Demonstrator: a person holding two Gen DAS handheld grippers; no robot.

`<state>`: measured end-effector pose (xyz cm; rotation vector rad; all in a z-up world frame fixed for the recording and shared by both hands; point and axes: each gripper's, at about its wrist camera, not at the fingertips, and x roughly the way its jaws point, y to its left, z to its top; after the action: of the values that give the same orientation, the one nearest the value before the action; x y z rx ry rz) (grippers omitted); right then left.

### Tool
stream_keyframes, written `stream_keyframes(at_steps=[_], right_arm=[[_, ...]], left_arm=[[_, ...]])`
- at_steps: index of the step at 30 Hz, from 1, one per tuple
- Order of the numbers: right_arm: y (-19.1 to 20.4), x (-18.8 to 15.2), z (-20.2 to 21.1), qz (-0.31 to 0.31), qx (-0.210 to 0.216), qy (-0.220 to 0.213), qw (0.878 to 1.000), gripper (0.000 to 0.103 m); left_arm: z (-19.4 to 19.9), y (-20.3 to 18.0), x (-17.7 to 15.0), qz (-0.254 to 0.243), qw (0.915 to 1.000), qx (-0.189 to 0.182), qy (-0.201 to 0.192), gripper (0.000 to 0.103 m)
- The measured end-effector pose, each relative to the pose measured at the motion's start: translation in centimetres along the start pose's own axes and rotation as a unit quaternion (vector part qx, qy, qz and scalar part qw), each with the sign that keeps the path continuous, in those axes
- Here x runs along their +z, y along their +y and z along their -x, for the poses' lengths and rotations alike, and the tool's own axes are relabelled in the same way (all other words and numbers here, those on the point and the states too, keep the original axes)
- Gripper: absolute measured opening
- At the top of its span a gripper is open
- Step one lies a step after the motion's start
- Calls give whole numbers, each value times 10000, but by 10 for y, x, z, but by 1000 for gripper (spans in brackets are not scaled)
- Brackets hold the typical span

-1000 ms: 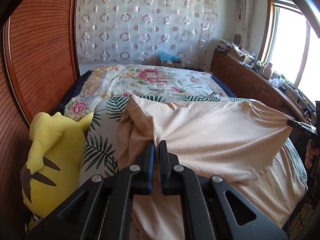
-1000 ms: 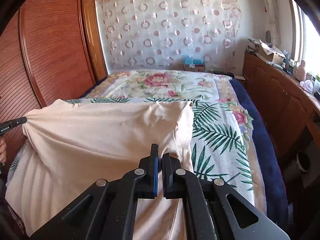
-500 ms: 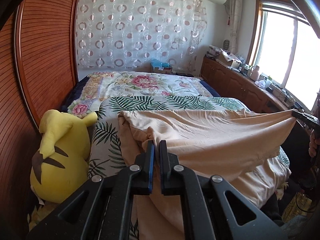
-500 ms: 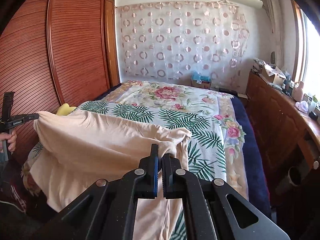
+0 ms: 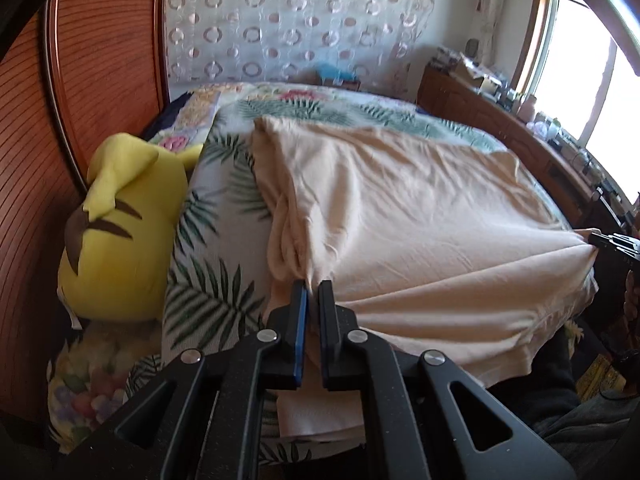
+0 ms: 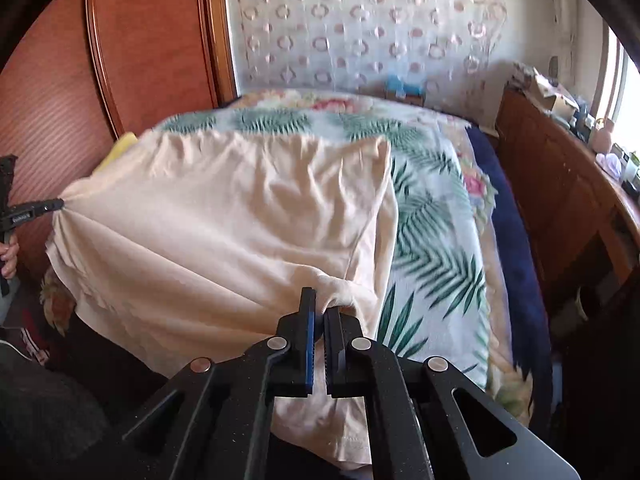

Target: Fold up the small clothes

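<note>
I have the left tool (image 5: 313,285) and right tool (image 6: 319,299) each clamped on a corner of the garment (image 5: 400,216), spread near the bed's (image 5: 208,280) foot edge; folding barely begun.

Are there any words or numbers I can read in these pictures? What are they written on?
Left gripper: a small white label on its side, seen from the right wrist camera, too small and blurred to read.
Peach garment: no print or tag showing.
Yellow plush toy: dark markings only, no letters.
Leaf-print bedspread: a pattern, no words.
Items on the wooden counter: too small and blurred to read.
So nothing can be read for certain.
</note>
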<state>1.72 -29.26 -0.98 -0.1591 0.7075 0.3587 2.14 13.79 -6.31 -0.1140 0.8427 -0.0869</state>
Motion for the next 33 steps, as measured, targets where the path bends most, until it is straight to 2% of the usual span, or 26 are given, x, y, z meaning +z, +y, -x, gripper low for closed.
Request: stream_keyframes(at_steps=[3, 5, 10, 12, 14, 16, 18, 21, 25, 29, 31, 33], right_arm=[[-5, -5, -17, -2, -121, 183, 9998, 2], [-9, -5, -23, -99, -49, 211, 9997, 3], [-3, -12, -19, -127, -9, 194, 9997, 3], [-3, -11, -16, -122, -19, 189, 9997, 13], [-2, -12, -10, -106, -8, 150, 9998, 14], [0, -13, 1, -86, 11, 79, 9999, 17], [-1, -12, 9, -52, -3, -23, 10000, 25], [1, -8, 19, -10, 22, -181, 9998, 27], [-1, -5, 24, 48, -95, -315, 9994, 35], [-6, -5, 23, -4, -173, -356, 9992, 37], [-7, -3, 20, -19, -241, -343, 9991, 37], [-8, -2, 17, -44, -236, -341, 9991, 37]], left_arm=[[-5, 1, -10, -23, 9998, 140, 105, 6], [-5, 2, -14, 0, 9998, 171, 133, 6], [-1, 7, -14, 66, 9998, 168, 79, 6], [3, 7, -10, 62, 9998, 174, -5, 6], [7, 6, -5, 25, 9997, 243, -84, 6], [10, 4, 1, -50, 9994, 295, -171, 20], [14, 2, 8, -106, 9992, 276, -284, 31], [15, -4, 19, -177, 9988, 236, -393, 45], [8, -10, 29, -282, 9986, 275, -359, 47], [-1, -14, 33, -330, 9989, 219, -265, 52], [-4, -15, 32, -355, 9989, 192, -218, 68], [-6, -17, 30, -374, 9989, 207, -214, 73]])
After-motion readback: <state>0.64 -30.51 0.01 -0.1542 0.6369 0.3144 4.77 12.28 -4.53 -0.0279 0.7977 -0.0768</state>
